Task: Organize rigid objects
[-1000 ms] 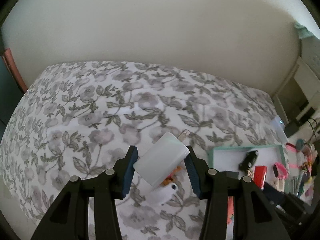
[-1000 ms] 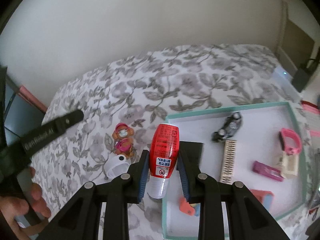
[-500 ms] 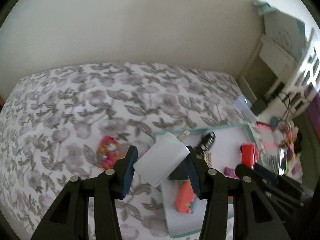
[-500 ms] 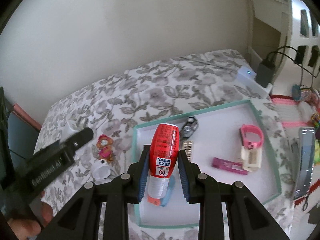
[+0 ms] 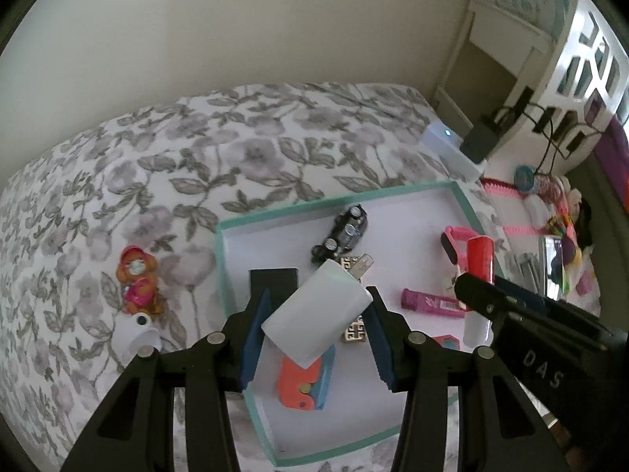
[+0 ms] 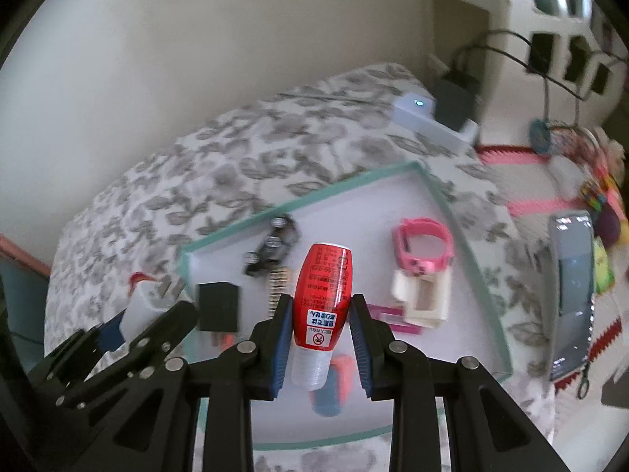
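My left gripper (image 5: 316, 316) is shut on a white plug adapter (image 5: 316, 316), held tilted above the near left part of a teal-rimmed white tray (image 5: 334, 200). My right gripper (image 6: 320, 318) is shut on a red glue bottle (image 6: 324, 287) with a clear cap, above the same tray (image 6: 298, 200). In the left wrist view the red bottle (image 5: 479, 267) and right gripper show at the right. In the tray lie a toy car (image 5: 342, 232), a pink watch (image 6: 424, 244), a black box (image 5: 273, 279), a magenta stick (image 5: 430, 301) and an orange-blue item (image 5: 300, 381).
A floral bedspread (image 5: 157, 165) lies under the tray. Left of the tray sit an orange-pink figurine (image 5: 137, 279) and a white cap (image 5: 141, 334). A white device (image 6: 416, 112), a phone (image 6: 572, 295) and colourful clutter (image 5: 558, 212) lie to the right.
Both grippers have swung to the right over the tray, each keeping its object. The tray now fills the middle of both views and the figurine has slid to the left.
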A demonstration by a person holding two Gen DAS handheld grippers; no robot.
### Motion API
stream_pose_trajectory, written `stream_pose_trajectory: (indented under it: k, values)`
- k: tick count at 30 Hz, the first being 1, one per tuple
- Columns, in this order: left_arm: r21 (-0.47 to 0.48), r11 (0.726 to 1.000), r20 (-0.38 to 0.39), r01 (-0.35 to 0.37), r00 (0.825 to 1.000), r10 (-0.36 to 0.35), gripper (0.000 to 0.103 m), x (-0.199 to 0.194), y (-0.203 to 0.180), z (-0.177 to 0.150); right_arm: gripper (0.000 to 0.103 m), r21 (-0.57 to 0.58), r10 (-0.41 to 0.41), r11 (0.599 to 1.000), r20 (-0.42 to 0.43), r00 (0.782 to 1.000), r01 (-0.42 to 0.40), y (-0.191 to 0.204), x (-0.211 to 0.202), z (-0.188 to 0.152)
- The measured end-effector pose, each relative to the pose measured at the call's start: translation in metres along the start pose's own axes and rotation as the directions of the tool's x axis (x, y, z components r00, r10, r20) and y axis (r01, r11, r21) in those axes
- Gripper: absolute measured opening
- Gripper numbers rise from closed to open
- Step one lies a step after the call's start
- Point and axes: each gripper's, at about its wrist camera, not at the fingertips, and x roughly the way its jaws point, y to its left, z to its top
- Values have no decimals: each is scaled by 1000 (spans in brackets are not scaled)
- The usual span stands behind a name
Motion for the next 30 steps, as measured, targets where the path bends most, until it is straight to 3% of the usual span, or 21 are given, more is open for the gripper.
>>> stream_pose_trajectory:
  k: [18, 30]
  values:
    - [39, 999, -90, 4, 996, 0, 50, 29, -22, -11, 31, -3, -83, 997, -61, 995, 83, -19, 19, -1]
    - [20, 1000, -68, -5, 998, 6, 59, 22, -16, -6, 32, 6, -93, 996, -59, 994, 94, -22, 18, 1]
